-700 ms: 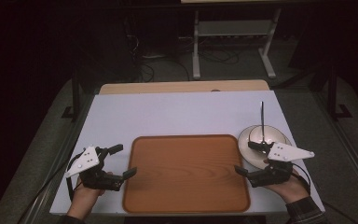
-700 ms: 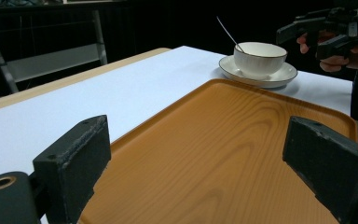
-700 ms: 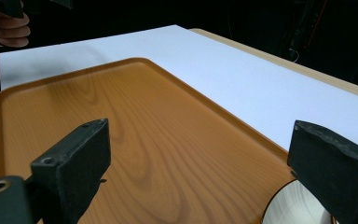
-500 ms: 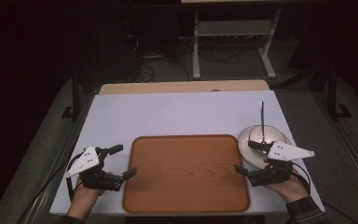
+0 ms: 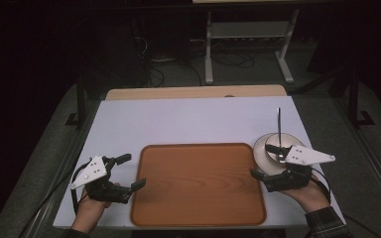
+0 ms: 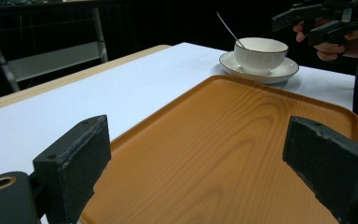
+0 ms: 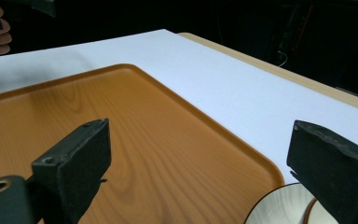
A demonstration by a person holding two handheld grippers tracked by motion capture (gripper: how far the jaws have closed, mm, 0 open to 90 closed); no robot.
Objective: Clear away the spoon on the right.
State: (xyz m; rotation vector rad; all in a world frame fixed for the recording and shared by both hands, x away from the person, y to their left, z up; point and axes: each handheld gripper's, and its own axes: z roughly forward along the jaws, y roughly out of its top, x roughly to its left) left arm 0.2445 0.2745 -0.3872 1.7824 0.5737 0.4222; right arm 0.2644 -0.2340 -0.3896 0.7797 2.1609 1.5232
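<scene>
A white surface [image 5: 198, 119] with a pale wooden strip along its far edge stands in a dark room; behind it are a metal shelf frame [image 5: 248, 39] and loose cables on the floor. A brown wooden tray [image 5: 198, 183] lies at the near middle. Just beside its right edge sits a saucer [image 6: 279, 74] carrying a white bowl [image 6: 260, 55] with a spoon [image 5: 279, 129] leaning in it.

Compared with the earlier pictures, nothing on the surface has shifted, and both hands sit almost where they were.

The left gripper [image 5: 126, 172] is held at the tray's left edge, its fingers spread wide and empty. The right gripper [image 5: 265, 161] hangs over the saucer's near side, pointing across the tray, its fingers likewise spread with nothing between them.
</scene>
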